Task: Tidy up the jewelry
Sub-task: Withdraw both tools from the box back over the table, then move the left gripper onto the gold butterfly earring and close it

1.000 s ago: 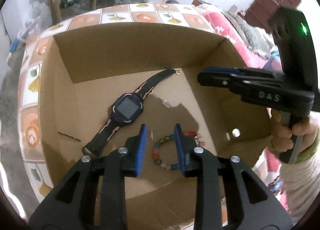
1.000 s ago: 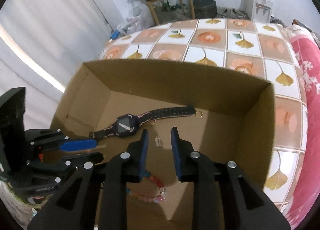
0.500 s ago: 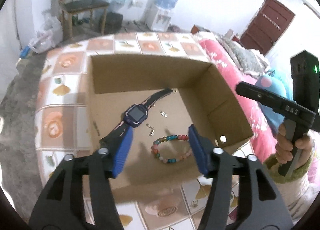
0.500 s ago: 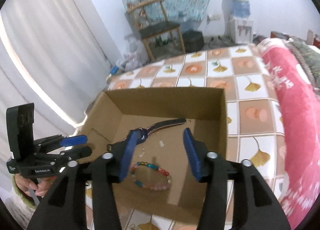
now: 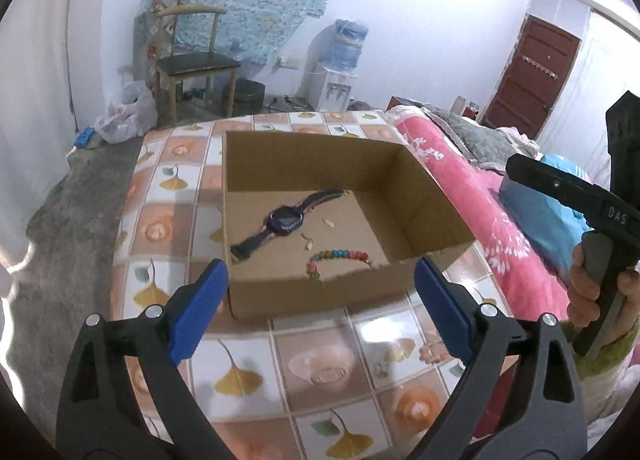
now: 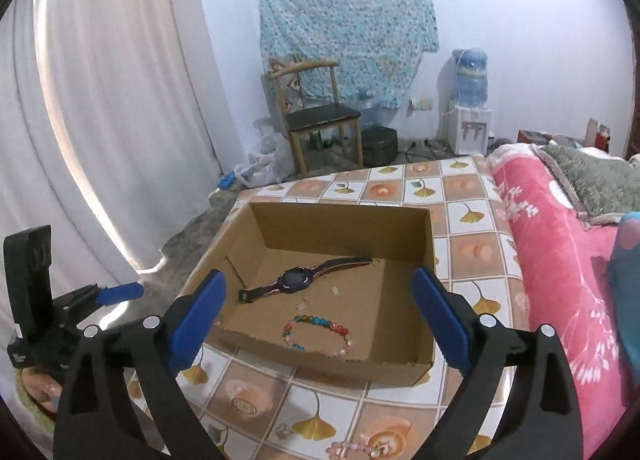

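An open cardboard box [image 5: 432, 200] [image 6: 424, 260] sits on the tiled table. Inside lie a purple watch [image 5: 282, 220] [image 6: 296, 280], a multicoloured bead bracelet [image 5: 340, 256] [image 6: 318, 330] and small earring pieces [image 5: 308, 242] [image 6: 302, 304]. My left gripper [image 5: 320, 304] is open wide and empty, held back from the box's near wall. My right gripper [image 6: 318, 316] is open wide and empty, also above the near wall. A second pink bead bracelet [image 6: 356, 450] lies on the table at the bottom edge of the right wrist view.
The tiled tabletop [image 5: 328, 372] extends in front of the box. A pink blanket [image 6: 560, 260] lies to the right. A wooden chair [image 6: 316, 116], a water dispenser [image 6: 470, 100] and a white curtain [image 6: 100, 100] stand beyond the table.
Both grippers have opened wide and pulled up and back out of the box. The bracelet, watch and small pieces stay on the box floor.
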The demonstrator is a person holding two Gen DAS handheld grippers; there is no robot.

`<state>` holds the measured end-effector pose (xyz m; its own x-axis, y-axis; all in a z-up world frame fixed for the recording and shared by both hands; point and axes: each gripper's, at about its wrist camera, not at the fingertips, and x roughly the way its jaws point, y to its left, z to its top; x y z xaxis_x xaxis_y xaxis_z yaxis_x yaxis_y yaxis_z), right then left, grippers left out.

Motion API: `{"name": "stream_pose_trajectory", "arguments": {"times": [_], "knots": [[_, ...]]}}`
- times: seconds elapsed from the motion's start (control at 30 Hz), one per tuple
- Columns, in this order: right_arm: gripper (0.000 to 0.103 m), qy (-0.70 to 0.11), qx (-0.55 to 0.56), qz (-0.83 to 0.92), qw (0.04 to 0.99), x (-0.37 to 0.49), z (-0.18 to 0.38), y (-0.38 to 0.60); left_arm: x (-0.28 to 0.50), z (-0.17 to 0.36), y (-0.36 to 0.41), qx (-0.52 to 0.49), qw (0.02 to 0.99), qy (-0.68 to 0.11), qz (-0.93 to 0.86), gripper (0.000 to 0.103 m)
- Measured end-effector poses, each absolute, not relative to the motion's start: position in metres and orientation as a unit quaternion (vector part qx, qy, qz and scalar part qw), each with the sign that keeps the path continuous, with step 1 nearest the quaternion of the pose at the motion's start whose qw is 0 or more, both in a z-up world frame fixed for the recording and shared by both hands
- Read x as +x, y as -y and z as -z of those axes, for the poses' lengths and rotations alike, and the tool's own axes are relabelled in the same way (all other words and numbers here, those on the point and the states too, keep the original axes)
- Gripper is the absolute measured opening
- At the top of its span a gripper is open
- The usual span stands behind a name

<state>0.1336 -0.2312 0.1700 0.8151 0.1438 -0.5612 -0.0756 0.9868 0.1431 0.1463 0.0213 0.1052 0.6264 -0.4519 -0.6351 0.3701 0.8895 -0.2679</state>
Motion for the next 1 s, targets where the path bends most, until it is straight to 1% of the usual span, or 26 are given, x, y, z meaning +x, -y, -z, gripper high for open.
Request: {"name": "stream_pose_trajectory", "arguments": {"times": [0.13,0.43,0.57,0.67,0.8,0.97,1.0], "knots": [[0.096,-0.305,0.047,-0.037,0.951,0.125,-0.166,0.226,0.136,-0.098,-0.026,-0.072,0.899,-0.370,0.222,0.091],[0.096,-0.333,0.011,0.045,0.942,0.105,-0.152,0.247,0.123,-0.080,-0.032,-0.088,0.897,-0.378,0.211,0.091],[0.096,-0.332,-0.056,0.131,0.933,0.091,-0.129,0.259,0.116,-0.069,-0.029,-0.068,0.900,-0.379,0.202,0.091],[0.096,-0.352,-0.102,0.169,0.915,0.085,-0.099,0.258,0.107,-0.054,-0.024,-0.042,0.901,-0.387,0.194,0.091],[0.096,-0.390,-0.074,0.119,0.910,0.070,-0.061,0.248,0.094,-0.026,-0.011,0.006,0.894,-0.406,0.188,0.091],[0.096,-0.419,-0.039,0.049,0.906,0.056,-0.028,0.226,0.079,-0.003,0.011,0.035,0.881,-0.417,0.222,0.090],[0.096,-0.421,-0.040,0.039,0.905,0.054,-0.023,0.220,0.076,0.000,0.016,0.043,0.880,-0.415,0.228,0.084]]}}
